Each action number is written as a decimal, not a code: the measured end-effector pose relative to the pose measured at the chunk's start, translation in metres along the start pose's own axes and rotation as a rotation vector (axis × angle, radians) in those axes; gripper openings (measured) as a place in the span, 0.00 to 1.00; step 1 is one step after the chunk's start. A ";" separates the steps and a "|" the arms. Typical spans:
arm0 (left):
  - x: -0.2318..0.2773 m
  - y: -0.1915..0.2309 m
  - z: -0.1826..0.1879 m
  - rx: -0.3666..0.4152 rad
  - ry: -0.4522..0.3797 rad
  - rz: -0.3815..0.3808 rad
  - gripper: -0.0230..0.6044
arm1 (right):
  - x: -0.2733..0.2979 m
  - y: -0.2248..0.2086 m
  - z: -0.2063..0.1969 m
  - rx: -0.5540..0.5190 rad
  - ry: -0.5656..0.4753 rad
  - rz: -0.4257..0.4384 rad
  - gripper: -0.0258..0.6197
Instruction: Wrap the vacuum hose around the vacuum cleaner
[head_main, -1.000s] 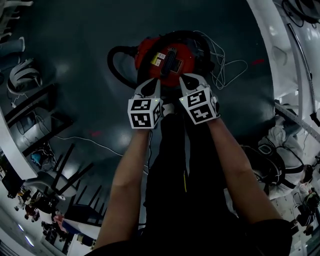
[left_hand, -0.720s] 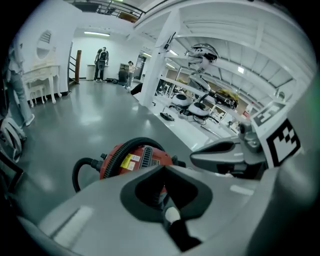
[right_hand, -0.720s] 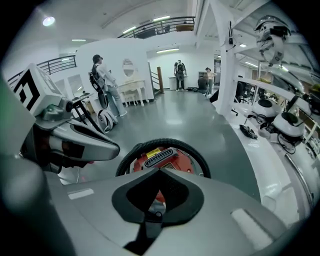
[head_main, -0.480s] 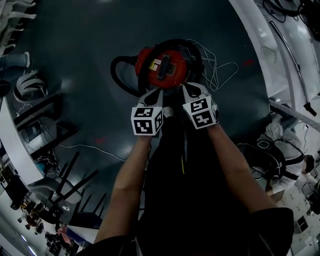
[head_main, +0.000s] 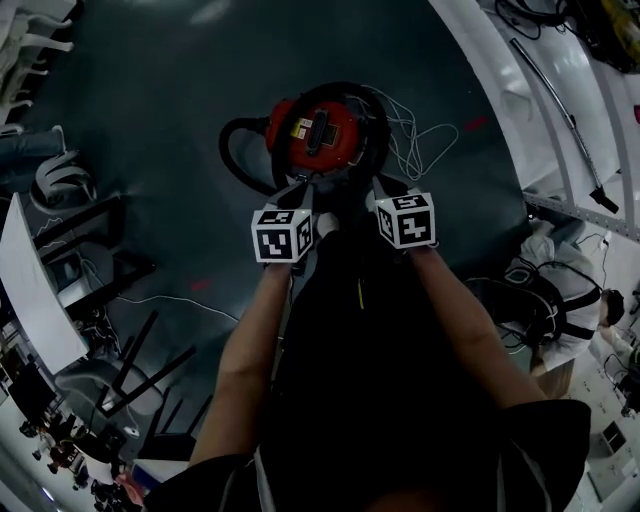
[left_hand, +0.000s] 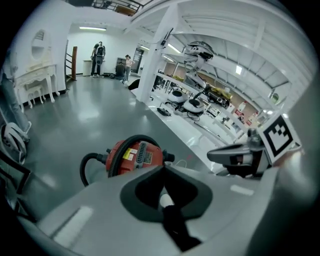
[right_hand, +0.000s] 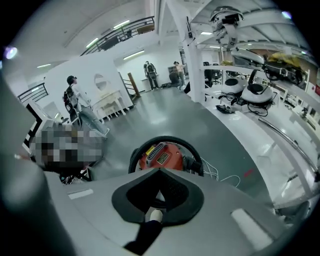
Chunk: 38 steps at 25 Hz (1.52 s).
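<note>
Only an unreadable yellow label (left_hand: 130, 154) marks the red vacuum cleaner (head_main: 318, 137).

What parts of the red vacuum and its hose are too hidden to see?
Vacuum cleaner, near side: head view, behind the left hand-held gripper and right hand-held gripper.
Its base: left gripper view, cut off by that hand-held gripper's own body.
Hose, its end: no view shows it; the hand-held grippers cover that side.
Yellow label: print too small in every view.
</note>
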<state>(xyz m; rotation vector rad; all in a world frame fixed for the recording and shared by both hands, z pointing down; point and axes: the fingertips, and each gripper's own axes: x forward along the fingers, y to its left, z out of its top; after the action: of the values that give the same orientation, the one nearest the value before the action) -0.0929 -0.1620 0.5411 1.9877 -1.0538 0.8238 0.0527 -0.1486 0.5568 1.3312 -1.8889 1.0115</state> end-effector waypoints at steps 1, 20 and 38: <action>-0.003 -0.004 -0.001 0.009 0.006 -0.009 0.05 | -0.005 0.002 0.000 0.001 0.000 -0.001 0.03; -0.061 -0.032 -0.015 0.014 -0.066 -0.063 0.05 | -0.058 0.041 -0.021 -0.036 0.015 0.034 0.03; -0.081 -0.049 0.057 0.082 -0.346 -0.036 0.05 | -0.089 0.049 0.061 -0.137 -0.285 0.030 0.03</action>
<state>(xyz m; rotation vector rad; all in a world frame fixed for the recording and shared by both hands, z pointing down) -0.0770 -0.1570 0.4319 2.2666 -1.1874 0.5208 0.0305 -0.1478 0.4406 1.4300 -2.1512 0.7210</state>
